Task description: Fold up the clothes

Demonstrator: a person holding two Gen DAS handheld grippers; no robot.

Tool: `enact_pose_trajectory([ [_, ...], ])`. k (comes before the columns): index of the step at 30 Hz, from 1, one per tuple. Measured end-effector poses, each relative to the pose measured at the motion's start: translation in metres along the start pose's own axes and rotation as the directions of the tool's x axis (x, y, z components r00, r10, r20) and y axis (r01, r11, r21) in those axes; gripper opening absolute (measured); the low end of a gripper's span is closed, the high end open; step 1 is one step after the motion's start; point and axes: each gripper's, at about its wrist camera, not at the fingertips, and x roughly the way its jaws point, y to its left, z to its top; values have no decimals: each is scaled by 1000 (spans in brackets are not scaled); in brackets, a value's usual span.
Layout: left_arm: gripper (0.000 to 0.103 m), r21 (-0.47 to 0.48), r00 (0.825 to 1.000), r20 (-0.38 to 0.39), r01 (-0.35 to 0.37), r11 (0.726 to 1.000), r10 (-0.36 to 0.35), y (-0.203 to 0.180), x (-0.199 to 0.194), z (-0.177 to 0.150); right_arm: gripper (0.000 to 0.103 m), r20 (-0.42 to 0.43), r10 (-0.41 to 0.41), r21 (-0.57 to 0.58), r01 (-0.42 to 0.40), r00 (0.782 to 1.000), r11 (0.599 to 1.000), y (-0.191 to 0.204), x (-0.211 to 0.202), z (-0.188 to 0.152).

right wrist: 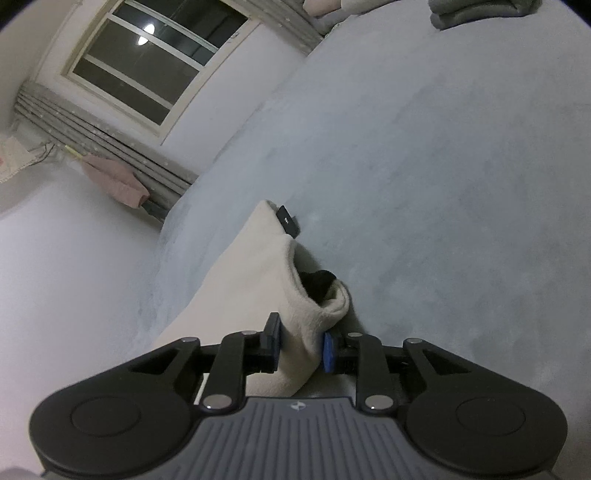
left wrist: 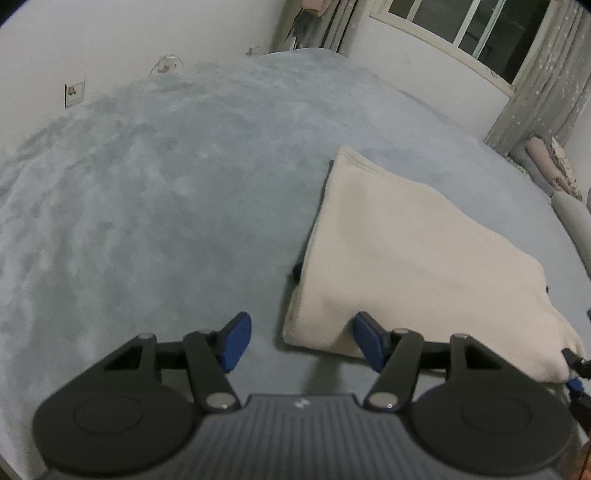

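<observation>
Cream garment [left wrist: 413,258], folded into a long panel, lying on a pale blue-grey plush bedspread [left wrist: 155,206] covering a wide bed. White walls around the bed; a window [right wrist: 147,62] with dark panes and a light reflected in the glass; grey curtain [left wrist: 546,85] gathered beside it. A wall socket [left wrist: 75,94] and a trailing cable on the wall seen from the left wrist. Pink cloth [right wrist: 114,179] draped below the window sill in the right wrist view, and folded grey items [right wrist: 476,11] at the far end of the bed.

Long axis of the garment running away from both cameras, near end toward the grippers, far end narrowing toward the window wall in the left wrist view. A small black tag [right wrist: 289,220] poking out at the far end, seen from the right wrist. Near end bunched up, with a dark opening showing inside the fold.

Left gripper [left wrist: 301,341] low over the bedspread at the near left corner of the garment, blue pads well apart, right pad touching the cloth edge, nothing pinched between them. Right gripper [right wrist: 301,345] with jaws drawn narrow, pads pressing on a bunched fold of the garment's near corner.
</observation>
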Motion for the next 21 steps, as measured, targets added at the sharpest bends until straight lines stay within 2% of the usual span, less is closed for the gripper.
enact_pose_trajectory([
  [7, 57, 7, 1000, 21, 3, 1000, -3, -1, -8, 3, 25, 11, -2, 18, 2, 1000, 1000, -6, -3, -1],
  [13, 62, 144, 993, 115, 0, 990, -17, -35, -20, -3, 30, 45, -30, -63, 33, 999, 997, 6, 2, -7],
  [15, 63, 189, 992, 118, 11, 982, -33, -49, -17, -7, 22, 51, -35, -87, 39, 998, 995, 10, 1, -9],
  [19, 63, 254, 992, 96, 54, 966, -80, -80, -8, -11, 21, 52, -13, -48, 16, 999, 999, 3, -5, -7],
  [21, 64, 319, 989, 111, 54, 946, -94, -102, -4, -12, 24, 44, -8, -9, 8, 999, 1000, -1, -4, -6],
])
